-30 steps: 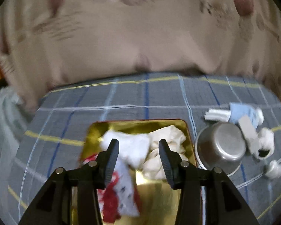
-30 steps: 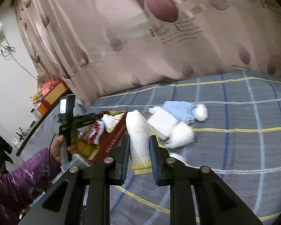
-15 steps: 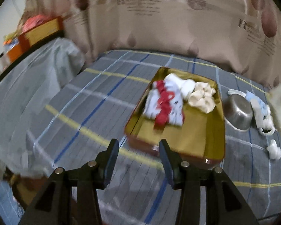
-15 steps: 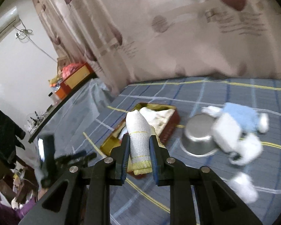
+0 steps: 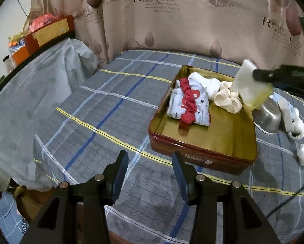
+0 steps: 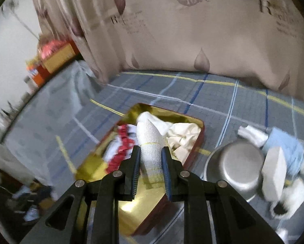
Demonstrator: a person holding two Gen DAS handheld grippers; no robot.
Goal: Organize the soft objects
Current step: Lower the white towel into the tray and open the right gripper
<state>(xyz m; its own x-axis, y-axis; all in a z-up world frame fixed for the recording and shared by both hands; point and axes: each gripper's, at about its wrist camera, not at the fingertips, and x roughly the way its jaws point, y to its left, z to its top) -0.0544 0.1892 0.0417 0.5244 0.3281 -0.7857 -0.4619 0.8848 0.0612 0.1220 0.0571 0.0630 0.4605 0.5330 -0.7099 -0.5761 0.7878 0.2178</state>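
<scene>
A red tin (image 5: 202,152) with a gold inside lies on the plaid bed. In it are a red-and-white sock (image 5: 189,105), a white sock (image 5: 208,83) and a cream cloth (image 5: 227,99). My left gripper (image 5: 149,162) stands open and empty, short of the tin's near wall. My right gripper (image 6: 150,156) is shut on a white sock with yellow stripes (image 6: 149,142) and hangs over the tin (image 6: 143,203). In the left wrist view that striped sock (image 5: 249,87) hangs from the right gripper (image 5: 260,75) above the tin's far right side.
An upturned metal bowl (image 6: 235,168) sits just right of the tin. Beyond it lie a blue sock (image 6: 283,146), a flat white piece (image 6: 273,172) and a fluffy white sock (image 6: 290,199). A curtain closes the back. A grey cover (image 5: 40,77) drapes the left.
My left gripper has drawn back from above the tin, which now lies ahead of it. My right gripper has carried the striped sock leftward, from beside the loose socks to over the tin.
</scene>
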